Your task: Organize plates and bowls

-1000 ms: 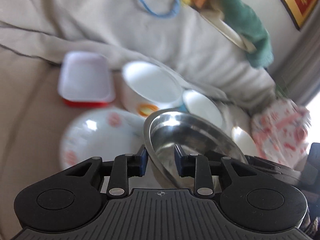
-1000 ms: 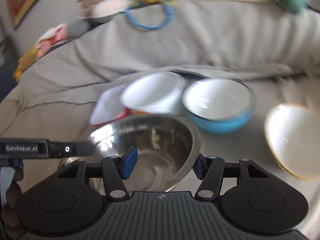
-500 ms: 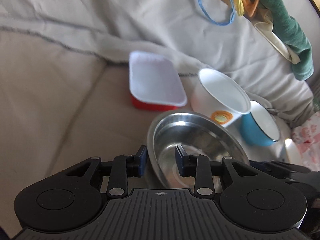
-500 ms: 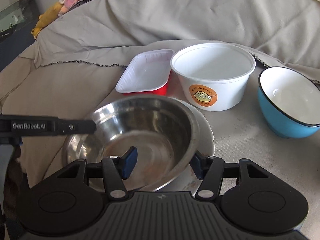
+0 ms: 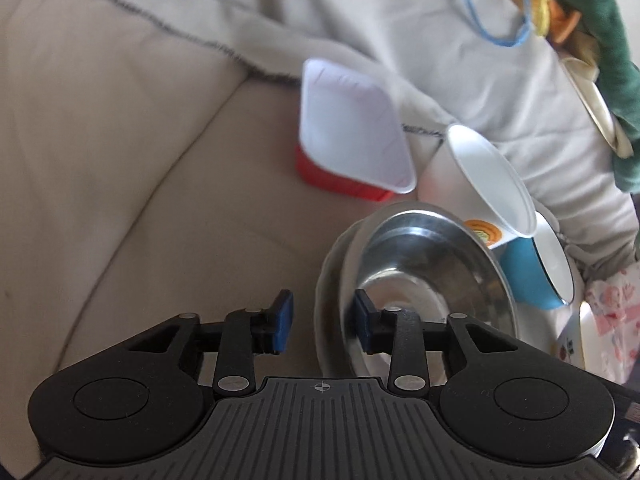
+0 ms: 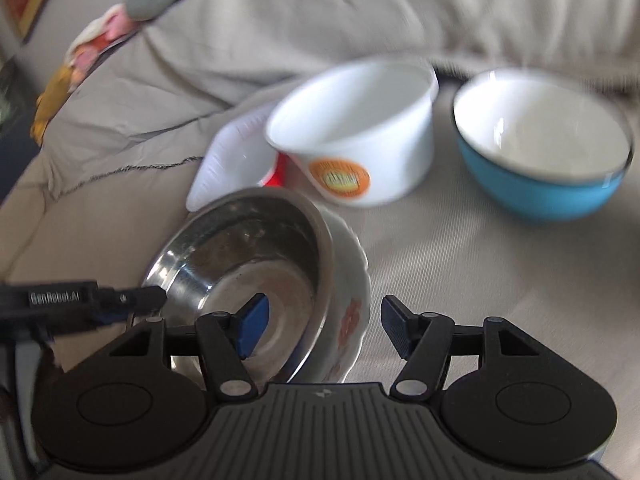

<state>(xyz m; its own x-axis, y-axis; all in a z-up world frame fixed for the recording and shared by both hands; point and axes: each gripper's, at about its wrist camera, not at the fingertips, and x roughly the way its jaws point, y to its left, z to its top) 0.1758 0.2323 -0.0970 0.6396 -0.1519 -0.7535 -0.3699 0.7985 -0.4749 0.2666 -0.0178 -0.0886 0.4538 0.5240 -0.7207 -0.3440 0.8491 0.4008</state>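
Note:
A steel bowl (image 5: pixel 424 276) (image 6: pixel 248 264) sits on a white flowered plate (image 6: pixel 352 300) (image 5: pixel 326 300) on the beige couch. My left gripper (image 5: pixel 322 322) is open, its jaws straddling the near rims of bowl and plate. My right gripper (image 6: pixel 324 326) is open wide, jaws on either side of the bowl's and plate's right rim. A white paper bowl (image 6: pixel 360 136) (image 5: pixel 480 184) with an orange label, a blue bowl (image 6: pixel 544 148) (image 5: pixel 540 268) and a red-and-white tray (image 5: pixel 352 136) (image 6: pixel 236 160) stand behind.
A grey blanket (image 6: pixel 320 28) (image 5: pixel 400 20) drapes the couch back behind the dishes. Soft toys and a green cloth (image 5: pixel 592 36) lie on top. A patterned pink cloth (image 5: pixel 612 316) lies at the right. Bare couch cushion (image 5: pixel 120 160) spreads to the left.
The steel bowl was lowered onto the flowered plate. My left gripper, shut on its rim before, has opened. My right gripper has opened wider.

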